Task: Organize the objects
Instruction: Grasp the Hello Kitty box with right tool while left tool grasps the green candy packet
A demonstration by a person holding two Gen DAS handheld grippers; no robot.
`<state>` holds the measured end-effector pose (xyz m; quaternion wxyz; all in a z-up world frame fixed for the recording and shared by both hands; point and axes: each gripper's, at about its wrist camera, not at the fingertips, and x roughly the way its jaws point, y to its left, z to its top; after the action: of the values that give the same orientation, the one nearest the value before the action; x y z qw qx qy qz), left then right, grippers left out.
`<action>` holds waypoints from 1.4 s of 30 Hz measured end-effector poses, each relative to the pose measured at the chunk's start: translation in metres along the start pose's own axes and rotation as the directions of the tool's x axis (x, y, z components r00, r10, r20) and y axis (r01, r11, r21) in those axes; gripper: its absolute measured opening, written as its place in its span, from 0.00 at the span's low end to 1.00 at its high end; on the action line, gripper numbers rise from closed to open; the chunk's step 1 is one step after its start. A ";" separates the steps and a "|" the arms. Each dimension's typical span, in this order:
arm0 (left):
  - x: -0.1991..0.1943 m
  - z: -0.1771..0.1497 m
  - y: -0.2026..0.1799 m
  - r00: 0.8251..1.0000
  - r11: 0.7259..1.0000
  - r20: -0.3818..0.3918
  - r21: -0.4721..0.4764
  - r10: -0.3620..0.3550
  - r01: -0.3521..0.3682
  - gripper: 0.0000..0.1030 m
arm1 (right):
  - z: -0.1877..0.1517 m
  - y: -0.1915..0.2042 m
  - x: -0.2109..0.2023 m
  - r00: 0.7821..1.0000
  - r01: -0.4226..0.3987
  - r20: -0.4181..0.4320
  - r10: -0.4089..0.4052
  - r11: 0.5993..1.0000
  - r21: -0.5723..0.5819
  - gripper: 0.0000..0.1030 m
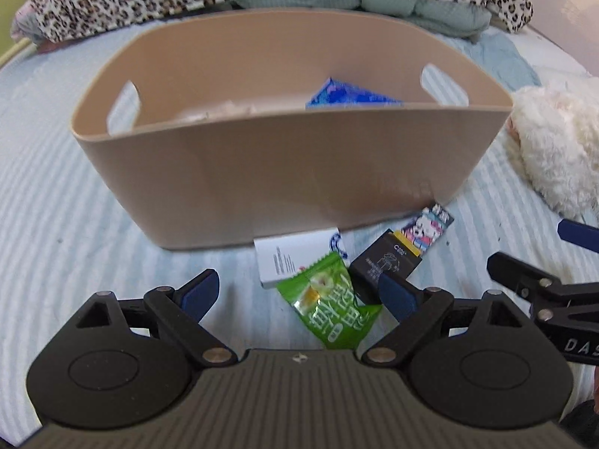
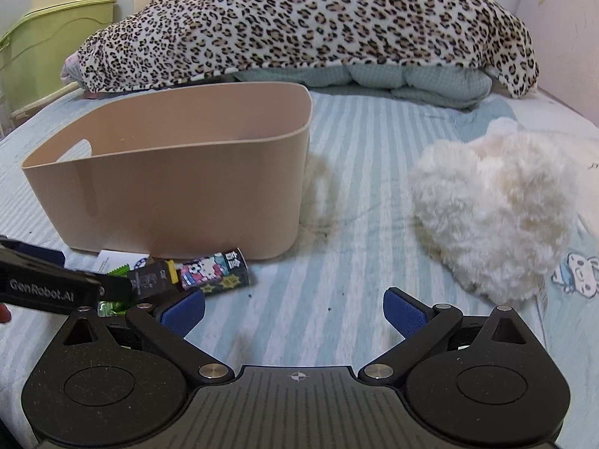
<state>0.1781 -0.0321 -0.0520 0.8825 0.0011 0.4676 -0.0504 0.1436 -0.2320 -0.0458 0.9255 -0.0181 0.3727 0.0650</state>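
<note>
1. The left tool was spread wide and gripped nothing, with the green snack packet lying between its fingers on the bed.
2. The right tool gaped, empty, near the beige basket.

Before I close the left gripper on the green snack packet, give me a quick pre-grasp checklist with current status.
1. left gripper open: ok.
2. green snack packet between its fingers: ok.
3. Packet clear of neighbours: not ok; it overlaps the white box, and the black box sits beside it.
4. right gripper out of the way: cannot tell; it is open but close on the right.
5. beige bin has room: ok.
</note>
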 end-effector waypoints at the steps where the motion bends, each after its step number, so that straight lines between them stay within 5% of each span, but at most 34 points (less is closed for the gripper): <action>1: 0.003 -0.001 0.002 1.000 1.000 -0.007 -0.012 -0.017 0.017 0.90 | -0.001 0.000 0.001 1.000 -0.001 -0.003 0.001 1.000 0.001 1.00; 6: 0.018 -0.004 0.021 0.982 0.977 -0.079 -0.139 -0.172 0.160 0.91 | -0.002 0.001 0.008 1.000 -0.012 -0.017 0.012 1.000 -0.018 1.00; 19: 0.020 -0.009 0.010 0.996 0.997 -0.056 0.037 0.069 -0.067 0.82 | -0.002 0.010 0.018 0.999 -0.008 -0.036 0.006 0.998 -0.065 1.00; 30: 0.007 -0.012 0.032 0.993 1.000 -0.116 0.004 -0.007 0.007 0.66 | 0.001 0.040 0.050 0.999 -0.039 -0.039 0.033 0.984 -0.175 0.99; 36: 0.001 -0.017 0.034 0.985 0.999 -0.170 0.021 -0.033 0.037 0.74 | 0.003 0.051 0.063 0.999 -0.031 -0.033 0.025 0.976 -0.215 0.83; 40: -0.002 -0.020 0.031 0.982 0.997 -0.182 0.042 -0.056 0.064 0.72 | 0.004 0.049 0.060 0.998 -0.064 -0.036 0.058 0.980 -0.187 0.55; 42: -0.004 -0.023 0.031 0.981 0.996 -0.188 0.056 -0.055 0.067 0.64 | 0.004 0.048 0.056 0.997 -0.069 -0.037 0.063 0.981 -0.184 0.48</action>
<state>0.1598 0.0002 -0.0626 0.8325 0.0187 0.5460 -0.0916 0.1801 -0.1776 -0.0813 0.9112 -0.0925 0.3799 0.1298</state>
